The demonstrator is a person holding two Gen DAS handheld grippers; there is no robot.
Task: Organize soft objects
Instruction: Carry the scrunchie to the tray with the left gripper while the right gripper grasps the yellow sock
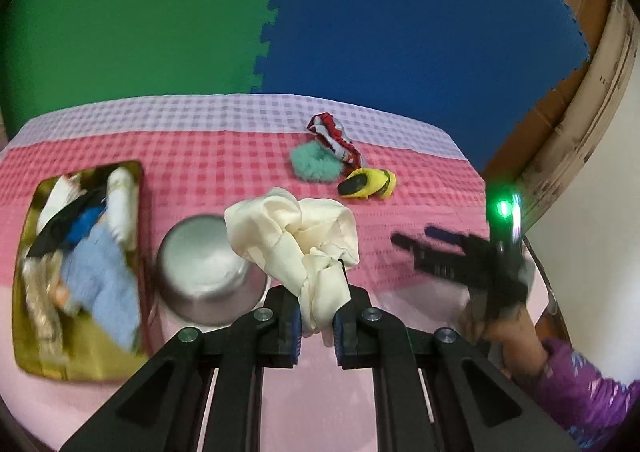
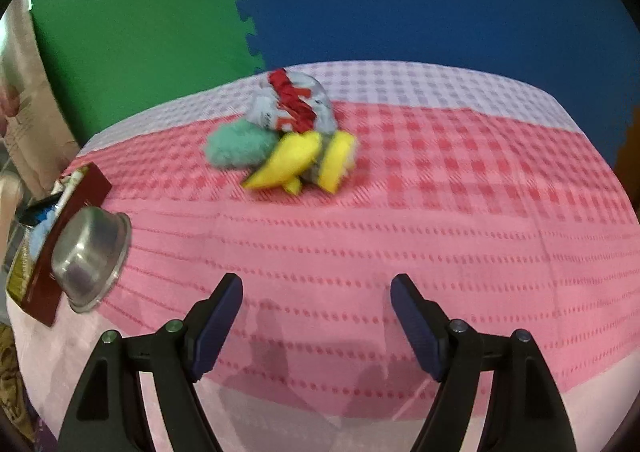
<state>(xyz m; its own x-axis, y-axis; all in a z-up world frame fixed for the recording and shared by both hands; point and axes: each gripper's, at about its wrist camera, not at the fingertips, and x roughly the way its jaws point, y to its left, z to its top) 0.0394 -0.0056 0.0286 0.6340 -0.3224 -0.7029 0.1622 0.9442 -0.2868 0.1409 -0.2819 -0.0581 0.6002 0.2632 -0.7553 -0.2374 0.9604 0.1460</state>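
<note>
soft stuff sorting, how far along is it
Done: the gold tray already holds several soft items, including a blue fuzzy cloth. In hand: the left gripper is shut on a cream cloth. Left: the teal pompom, yellow plush and red-trimmed cloth lie on the tablecloth. The right gripper is open.

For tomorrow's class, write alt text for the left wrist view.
The left gripper has its fingers shut on a cream cloth lifted above a pink checked tablecloth. A steel bowl and a tray of soft items sit left.
</note>
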